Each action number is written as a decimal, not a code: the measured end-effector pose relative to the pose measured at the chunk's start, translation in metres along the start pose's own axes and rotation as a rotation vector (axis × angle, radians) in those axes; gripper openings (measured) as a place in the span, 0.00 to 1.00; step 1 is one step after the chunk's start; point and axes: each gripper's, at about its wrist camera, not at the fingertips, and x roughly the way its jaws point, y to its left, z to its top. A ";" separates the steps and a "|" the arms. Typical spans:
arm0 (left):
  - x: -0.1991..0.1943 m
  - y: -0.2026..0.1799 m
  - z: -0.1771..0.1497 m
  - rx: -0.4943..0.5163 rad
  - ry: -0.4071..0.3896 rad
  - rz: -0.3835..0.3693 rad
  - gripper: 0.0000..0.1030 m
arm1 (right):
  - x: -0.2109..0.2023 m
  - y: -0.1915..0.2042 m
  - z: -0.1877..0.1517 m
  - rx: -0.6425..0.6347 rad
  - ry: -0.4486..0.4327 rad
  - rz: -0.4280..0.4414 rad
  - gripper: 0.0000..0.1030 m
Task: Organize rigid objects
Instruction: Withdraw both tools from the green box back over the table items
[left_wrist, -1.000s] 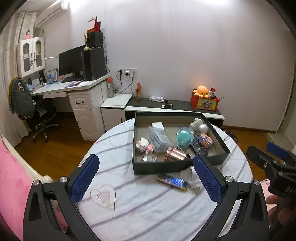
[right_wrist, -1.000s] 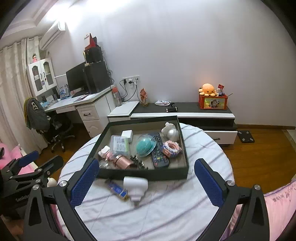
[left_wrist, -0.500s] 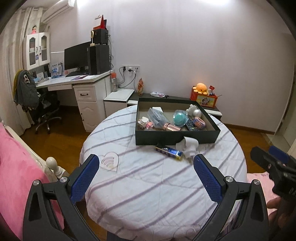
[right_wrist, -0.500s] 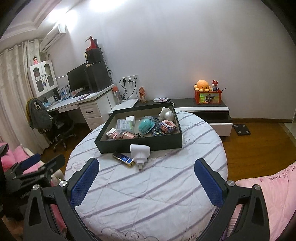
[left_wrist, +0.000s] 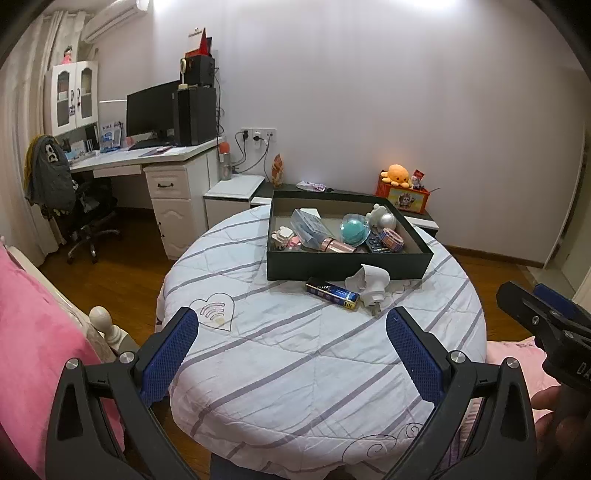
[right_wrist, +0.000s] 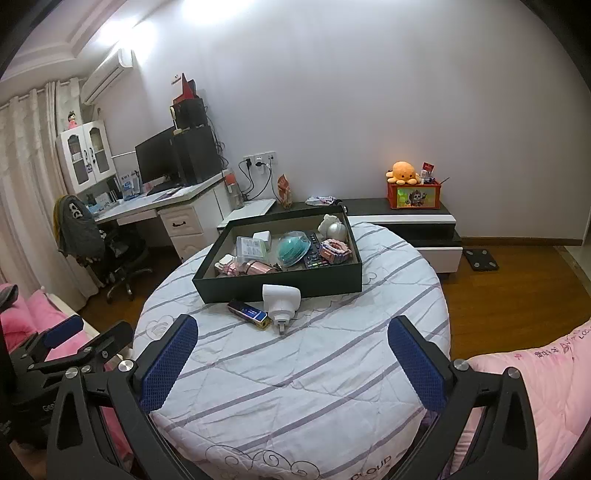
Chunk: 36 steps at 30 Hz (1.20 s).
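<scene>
Both wide open, gripping nothing: left gripper (left_wrist: 291, 354) & right gripper (right_wrist: 293, 356) held apart from white plug (right_wrist: 280, 300), blue lighter (right_wrist: 248, 314) by black box (right_wrist: 280, 286).

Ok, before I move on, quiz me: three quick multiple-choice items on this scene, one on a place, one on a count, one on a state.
1. Where is the white plug adapter?
A. inside the dark tray
B. on the striped cloth in front of the dark tray
C. on the floor

2. How many items lie on the cloth outside the dark tray?
A. two
B. four
C. none

3. How do the left gripper and the right gripper stand?
A. both shut on items
B. one open, one shut
C. both open, holding nothing

Key: 1 B, it rests against the tray's near wall, outside it. 2 A, only the adapter and the blue lighter. 3 C, the blue pads are wide apart in both wrist views.
</scene>
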 end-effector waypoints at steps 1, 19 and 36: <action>0.001 -0.001 0.000 -0.002 0.002 0.000 1.00 | 0.001 0.000 0.000 0.000 0.002 -0.001 1.00; 0.038 0.004 0.007 -0.017 0.033 0.004 1.00 | 0.046 -0.004 0.006 -0.004 0.075 -0.003 1.00; 0.144 0.022 -0.004 -0.039 0.187 0.033 1.00 | 0.190 -0.005 0.000 0.020 0.298 0.043 1.00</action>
